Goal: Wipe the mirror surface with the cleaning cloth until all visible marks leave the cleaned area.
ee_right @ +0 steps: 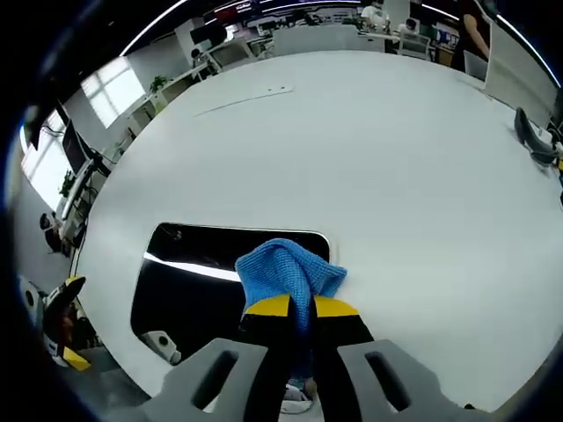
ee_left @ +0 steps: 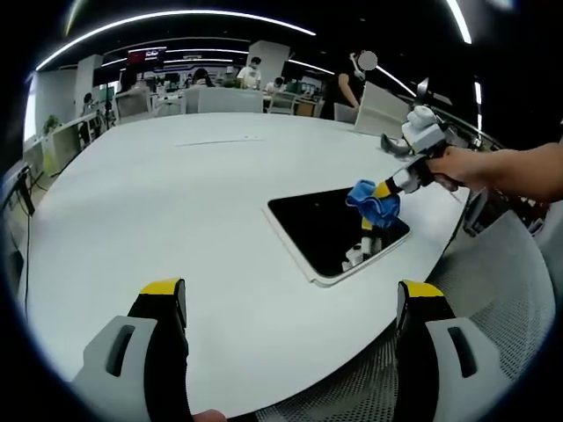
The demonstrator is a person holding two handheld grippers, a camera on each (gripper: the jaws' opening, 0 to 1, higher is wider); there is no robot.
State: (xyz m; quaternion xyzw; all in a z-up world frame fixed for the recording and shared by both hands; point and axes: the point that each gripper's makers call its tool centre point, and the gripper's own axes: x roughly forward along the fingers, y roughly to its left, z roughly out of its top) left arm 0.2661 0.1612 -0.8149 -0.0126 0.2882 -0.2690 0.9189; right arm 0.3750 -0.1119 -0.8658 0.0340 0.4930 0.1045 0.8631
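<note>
A dark rectangular mirror [ee_left: 330, 230] with a white frame lies flat on the white table [ee_left: 176, 202], near its edge. My right gripper [ee_left: 384, 187] comes in from the right, held by a hand, shut on a blue cleaning cloth [ee_left: 372, 201] that rests on the mirror's right part. In the right gripper view the mirror [ee_right: 189, 281] lies left of centre and the blue cloth [ee_right: 288, 268] bunches at my right gripper [ee_right: 301, 306], pressed over the mirror's right end. My left gripper [ee_left: 290, 294] hangs open over the table edge, well short of the mirror, holding nothing.
Grey mesh chairs [ee_left: 506, 299] stand by the table edge at the right. Desks, chairs and people [ee_left: 251, 72] fill the far office. A dark object [ee_right: 532, 141] lies on the table at the right. A yellow-tipped finger [ee_right: 66, 294] of the left gripper shows at the left edge.
</note>
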